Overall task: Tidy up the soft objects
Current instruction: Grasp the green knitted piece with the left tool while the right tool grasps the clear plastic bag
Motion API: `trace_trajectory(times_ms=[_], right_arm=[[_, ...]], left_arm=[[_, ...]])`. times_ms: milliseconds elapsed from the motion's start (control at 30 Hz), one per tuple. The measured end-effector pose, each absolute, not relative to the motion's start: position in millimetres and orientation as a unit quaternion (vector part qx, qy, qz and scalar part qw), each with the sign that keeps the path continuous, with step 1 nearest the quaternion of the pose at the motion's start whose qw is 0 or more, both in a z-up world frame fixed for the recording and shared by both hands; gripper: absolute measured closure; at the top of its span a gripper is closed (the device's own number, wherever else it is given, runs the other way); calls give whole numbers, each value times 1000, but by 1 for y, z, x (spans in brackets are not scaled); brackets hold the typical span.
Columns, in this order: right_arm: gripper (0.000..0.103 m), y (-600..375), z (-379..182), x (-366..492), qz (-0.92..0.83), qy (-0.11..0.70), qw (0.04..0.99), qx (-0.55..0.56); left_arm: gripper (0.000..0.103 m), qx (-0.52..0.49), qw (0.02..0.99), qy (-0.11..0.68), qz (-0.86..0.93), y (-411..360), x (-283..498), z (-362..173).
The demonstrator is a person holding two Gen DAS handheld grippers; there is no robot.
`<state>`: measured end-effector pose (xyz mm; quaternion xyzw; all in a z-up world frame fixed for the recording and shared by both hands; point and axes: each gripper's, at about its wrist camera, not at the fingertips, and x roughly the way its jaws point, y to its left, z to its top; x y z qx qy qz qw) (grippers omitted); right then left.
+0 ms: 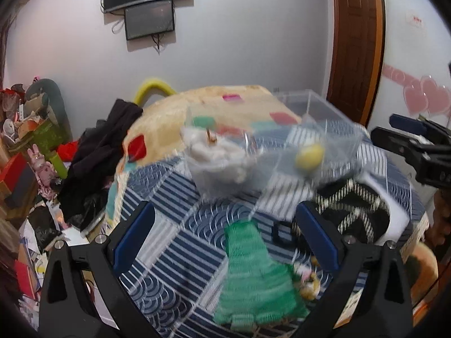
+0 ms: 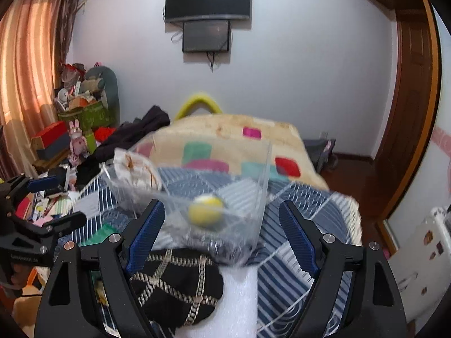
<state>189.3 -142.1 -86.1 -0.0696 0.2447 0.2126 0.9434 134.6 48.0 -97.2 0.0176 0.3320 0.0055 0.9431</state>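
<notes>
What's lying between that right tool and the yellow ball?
The black gold-patterned cloth, then the clear box wall around the yellow ball; right wrist view.

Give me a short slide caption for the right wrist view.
Open right tool hovers above a black patterned cloth, facing a clear box holding a yellow ball.

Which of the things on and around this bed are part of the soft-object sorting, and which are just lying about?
For the job:
- clear bin
- yellow ball inside it
- white plush inside it
- green knit piece
- black patterned cloth
- white foam sheet

Lying about:
- dark clothes
- wall screens
- floor clutter
- beige blanket
</notes>
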Motion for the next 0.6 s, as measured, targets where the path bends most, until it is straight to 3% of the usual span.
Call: trace_trajectory(times_ms=[267,333,467,567,600], right_arm=[[21,-131,-126,201,217,304,925,-75],[21,-132,-129,205,216,312,923,-70],[21,-132,-136,213,205,327,921,-61],[23,-134,-141,218,193,332,922,-55],[29,-135,-144,219,194,336,920,-53]], left_arm=[[4,15,933,360,0,44,133,-135],[22,6,929,370,-8,45,134,-143],[34,-20,922,386,-18,52,140,-156],[51,-30,919,392,-29,54,142,-161],[61,-33,917,395,-36,54,143,-163]])
